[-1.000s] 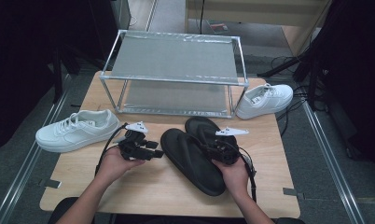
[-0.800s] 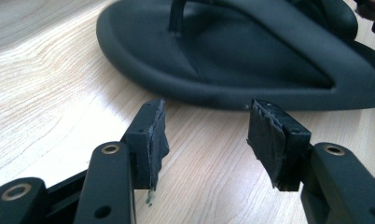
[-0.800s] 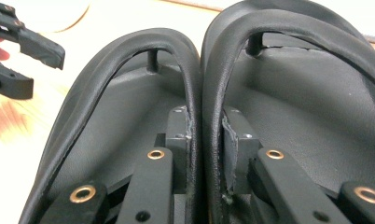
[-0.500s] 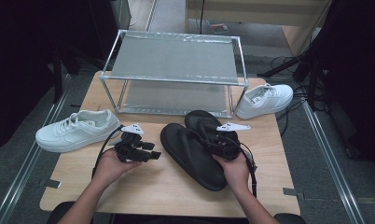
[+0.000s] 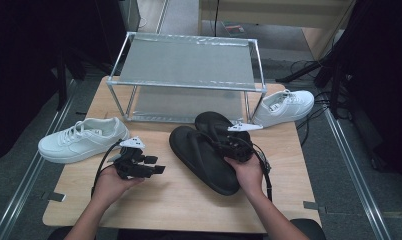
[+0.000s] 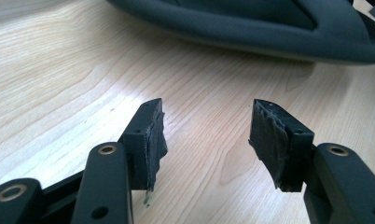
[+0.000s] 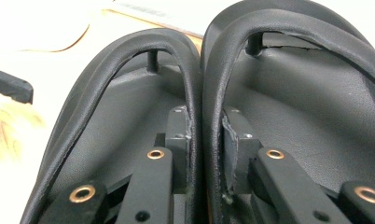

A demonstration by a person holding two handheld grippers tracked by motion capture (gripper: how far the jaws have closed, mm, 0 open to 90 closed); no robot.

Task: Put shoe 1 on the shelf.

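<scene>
Two black flip-flops lie side by side on the wooden table (image 5: 179, 205), the left flip-flop (image 5: 199, 160) and the right flip-flop (image 5: 211, 122). My right gripper (image 5: 223, 136) reaches in from their heel end. In the right gripper view my right gripper (image 7: 204, 135) is shut on the two inner straps, the left strap (image 7: 129, 51) and the right strap (image 7: 307, 32), pressed together between the pads. My left gripper (image 5: 156, 167) lies low over the table, left of the flip-flops. Its jaws stand open around bare wood (image 6: 206, 135), with the edge of a flip-flop (image 6: 251, 28) just beyond.
One white sneaker (image 5: 81, 140) sits at the table's left edge and another white sneaker (image 5: 284, 106) at the back right. A two-tier metal shoe rack (image 5: 186, 65) stands at the back. Dark floor and cables surround the table.
My right gripper has carried the two flip-flops a little farther from the person, toward the rack. My left gripper has drifted slightly left, away from the flip-flops.
</scene>
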